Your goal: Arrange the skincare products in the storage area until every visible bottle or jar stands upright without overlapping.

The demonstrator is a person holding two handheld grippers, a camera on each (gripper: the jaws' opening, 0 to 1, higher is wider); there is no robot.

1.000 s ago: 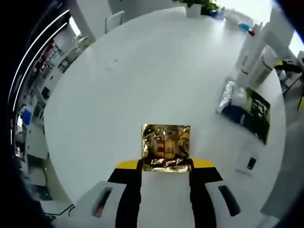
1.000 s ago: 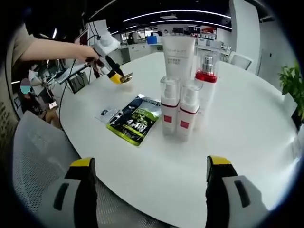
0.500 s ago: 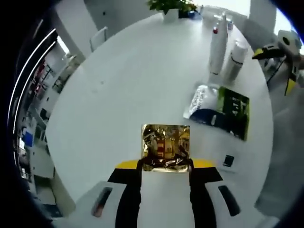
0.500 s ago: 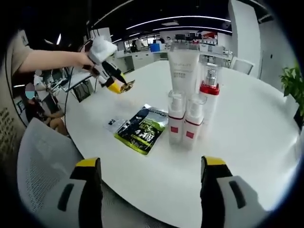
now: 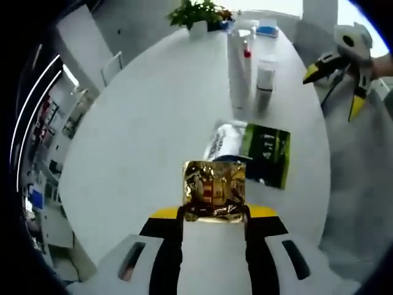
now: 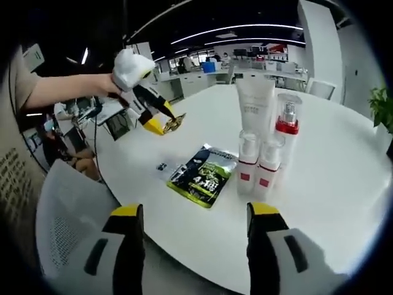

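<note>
My left tongs (image 5: 214, 212) are closed on a small shiny gold packet (image 5: 214, 190), pinched between the two yellow-tipped jaws and held in the air above the round white worktop (image 5: 147, 117). In the right gripper view these same tongs (image 6: 167, 125) appear at the far left, held by my hand (image 6: 110, 86), with the gold packet (image 6: 177, 123) at their tips, well apart from the bottles.

My right tongs (image 6: 195, 212) are open, jaws spread wide with nothing between them, held near the worktop's (image 6: 344, 184) near edge. In the left gripper view they (image 5: 331, 80) show at the far right, off the worktop's edge.

The skincare products stand together on the worktop. A tall white tube (image 6: 255, 107) stands upright at the far side, with a clear bottle with a red collar (image 6: 287, 126) just right of it. Two small white pump bottles with red labels (image 6: 260, 166) stand upright side by side in front of them.

A green and black sachet (image 6: 204, 176) lies flat just left of the small bottles. A small dark item (image 6: 161, 166) lies on the worktop left of the sachet.

A potted plant (image 5: 198, 13) sits at the worktop's far edge in the left gripper view.
</note>
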